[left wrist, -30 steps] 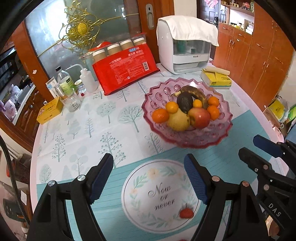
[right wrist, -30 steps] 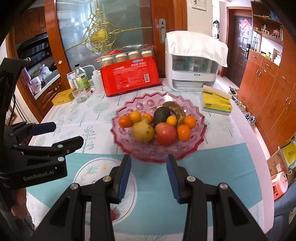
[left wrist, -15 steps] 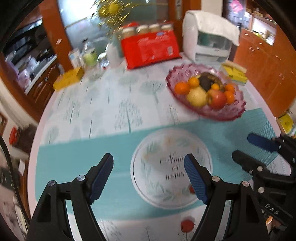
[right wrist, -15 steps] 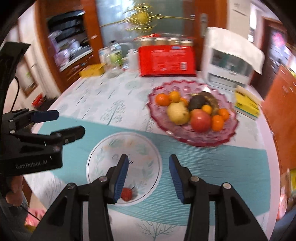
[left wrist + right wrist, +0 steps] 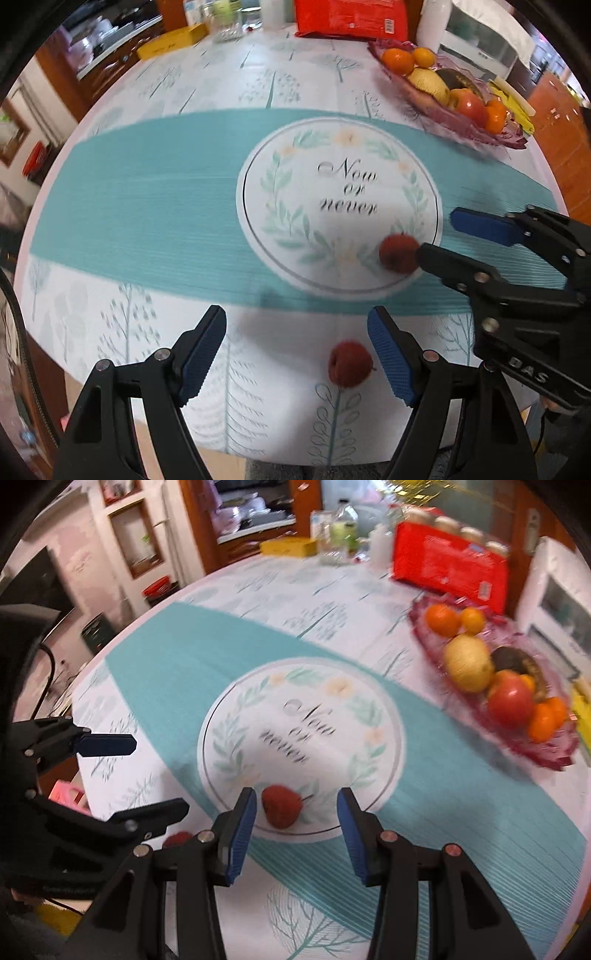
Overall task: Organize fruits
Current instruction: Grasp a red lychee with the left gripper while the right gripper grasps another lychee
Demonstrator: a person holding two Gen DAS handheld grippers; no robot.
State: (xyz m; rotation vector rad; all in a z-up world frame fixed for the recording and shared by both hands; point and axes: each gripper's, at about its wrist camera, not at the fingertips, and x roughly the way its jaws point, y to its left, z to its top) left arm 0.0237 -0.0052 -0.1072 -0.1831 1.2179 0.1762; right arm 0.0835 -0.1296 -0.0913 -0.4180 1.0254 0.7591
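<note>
Fruit still loose on the table comes to two small red pieces, likely strawberries or similar soft fruit, though blur prevents a firm identification. One red fruit lies on the lower edge of the round printed emblem of the tablecloth, between the spread fingers of the right gripper, nearer the left finger and touching neither. A second red fruit lies on the white border near the table's front edge, between the fingers of the left gripper, just beside its right finger, contact not evident. Both sets of jaws stand wide and hold nothing. The remaining fruit, oranges, a pear, an apple and a dark piece, sits in the pink glass bowl, well apart toward the far right. Judgement: each red piece is light, soft and easily bruised, with a rounded skin that may roll or slip; take hold across the widest part of the body, centred on the pads, closing gently, and avoid the thin stem.
</note>
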